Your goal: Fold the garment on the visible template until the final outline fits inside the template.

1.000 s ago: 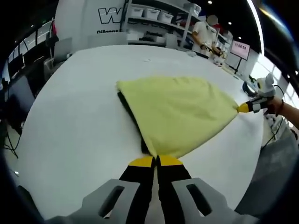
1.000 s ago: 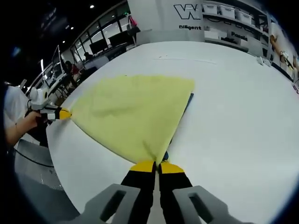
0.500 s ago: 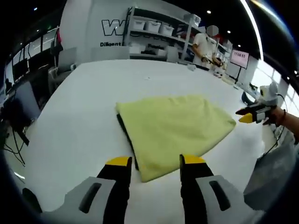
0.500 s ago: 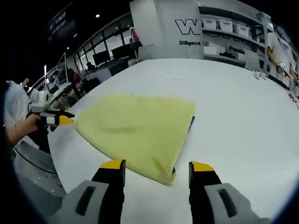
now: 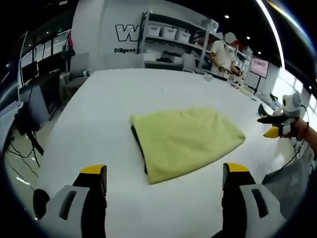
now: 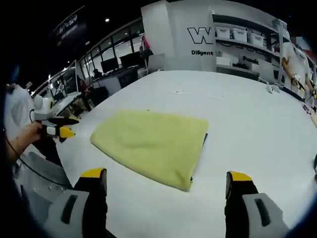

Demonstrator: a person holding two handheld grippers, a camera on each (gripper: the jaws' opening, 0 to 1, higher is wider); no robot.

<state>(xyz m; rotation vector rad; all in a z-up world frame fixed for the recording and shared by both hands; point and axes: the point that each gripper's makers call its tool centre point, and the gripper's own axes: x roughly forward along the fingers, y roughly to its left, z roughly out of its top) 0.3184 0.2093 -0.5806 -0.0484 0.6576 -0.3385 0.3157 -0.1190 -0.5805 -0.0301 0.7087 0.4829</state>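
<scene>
With both tools gaping, empty: left tool (image 5: 163,173), right tool (image 6: 166,181) short of garment (image 5: 185,141), folded mid-counter (image 5: 99,114). Soft, light, limp; judge corners best pinch points.

Plain pale yellow garment (image 5: 185,140); dark template (image 5: 139,148) edge; white table (image 5: 114,99); yellow-tipped black jaws

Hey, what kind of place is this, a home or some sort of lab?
Probably a lab or workshop: storage shelves with bins, a wall logo, and a large white table holding a folded yellow garment.
</scene>
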